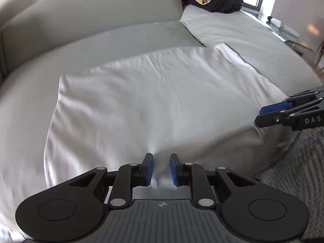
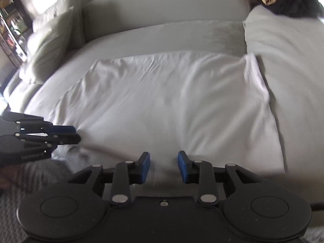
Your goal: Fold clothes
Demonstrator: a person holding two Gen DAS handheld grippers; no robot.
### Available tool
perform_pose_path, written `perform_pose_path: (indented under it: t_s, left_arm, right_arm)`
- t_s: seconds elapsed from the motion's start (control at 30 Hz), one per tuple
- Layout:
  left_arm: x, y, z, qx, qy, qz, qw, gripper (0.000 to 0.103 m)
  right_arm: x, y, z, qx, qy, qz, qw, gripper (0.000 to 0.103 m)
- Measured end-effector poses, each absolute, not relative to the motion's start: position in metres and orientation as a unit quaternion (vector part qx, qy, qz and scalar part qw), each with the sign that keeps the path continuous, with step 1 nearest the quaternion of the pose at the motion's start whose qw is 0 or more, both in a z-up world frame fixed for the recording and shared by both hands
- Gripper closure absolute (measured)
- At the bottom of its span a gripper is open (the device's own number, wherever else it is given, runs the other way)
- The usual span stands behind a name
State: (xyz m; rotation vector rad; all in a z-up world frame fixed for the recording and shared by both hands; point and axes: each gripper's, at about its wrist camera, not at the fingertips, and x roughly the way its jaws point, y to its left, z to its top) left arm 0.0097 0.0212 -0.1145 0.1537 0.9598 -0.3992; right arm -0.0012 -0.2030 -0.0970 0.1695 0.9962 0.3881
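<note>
Grey sofa [image 1: 141,34] carried a white cloth [image 1: 154,101]; left tongs [image 1: 161,169] and right tongs [image 2: 164,167], lettered "DAS", gaped around its near edge.

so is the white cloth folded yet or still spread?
Spread: the white cloth lies flat across the sofa, one layer, no fold visible.

left tool [image 1: 161,169] | black linkages, blue pads, silver rivets | right tool [image 2: 164,167] | same build
</note>
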Motion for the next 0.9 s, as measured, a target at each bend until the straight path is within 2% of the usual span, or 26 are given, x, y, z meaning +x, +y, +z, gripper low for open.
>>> perform_pose_path:
  t_s: [0.23,0.33,0.4,0.5,0.53,0.57,0.63,0.67,0.73,0.87,0.9]
  left_arm:
    - [0.028,0.044,-0.09,0.032,0.38,-0.129,0.915,0.082]
    - [0.066,0.054,-0.095,0.025,0.395,-0.047,0.917,0.084]
    - [0.092,0.06,-0.101,0.025,0.407,0.005,0.913,0.09]
    - [0.111,0.072,-0.12,0.017,0.458,0.044,0.888,0.091]
    - [0.111,0.079,-0.127,0.012,0.474,0.057,0.878,0.087]
    - [0.109,0.084,-0.129,0.01,0.478,0.069,0.876,0.085]
    - [0.104,0.096,-0.128,0.009,0.473,0.087,0.877,0.084]
    - [0.102,0.102,-0.128,0.007,0.472,0.093,0.877,0.084]
    - [0.096,0.114,-0.128,0.0,0.471,0.103,0.876,0.083]
    - [0.082,0.118,-0.125,0.023,0.463,0.136,0.876,0.084]
    - [0.079,0.118,-0.123,0.025,0.459,0.146,0.876,0.085]
  right_arm:
    - [0.013,-0.244,-0.083,0.174,0.402,0.117,0.891,0.069]
    - [0.04,-0.255,-0.088,0.226,0.401,0.067,0.885,0.079]
    - [0.057,-0.255,-0.094,0.25,0.41,0.057,0.875,0.079]
    - [0.069,-0.249,-0.108,0.262,0.438,0.062,0.858,0.08]
    - [0.068,-0.249,-0.112,0.251,0.444,0.05,0.859,0.084]
    - [0.066,-0.252,-0.114,0.239,0.449,0.028,0.861,0.093]
    - [0.06,-0.265,-0.115,0.21,0.452,-0.057,0.865,0.093]
    - [0.057,-0.278,-0.118,0.223,0.451,-0.088,0.86,0.103]
    - [0.051,-0.298,-0.122,0.275,0.446,-0.085,0.847,0.103]
    - [0.041,-0.3,-0.117,0.276,0.438,-0.08,0.852,0.103]
    - [0.038,-0.299,-0.115,0.282,0.432,-0.079,0.853,0.099]
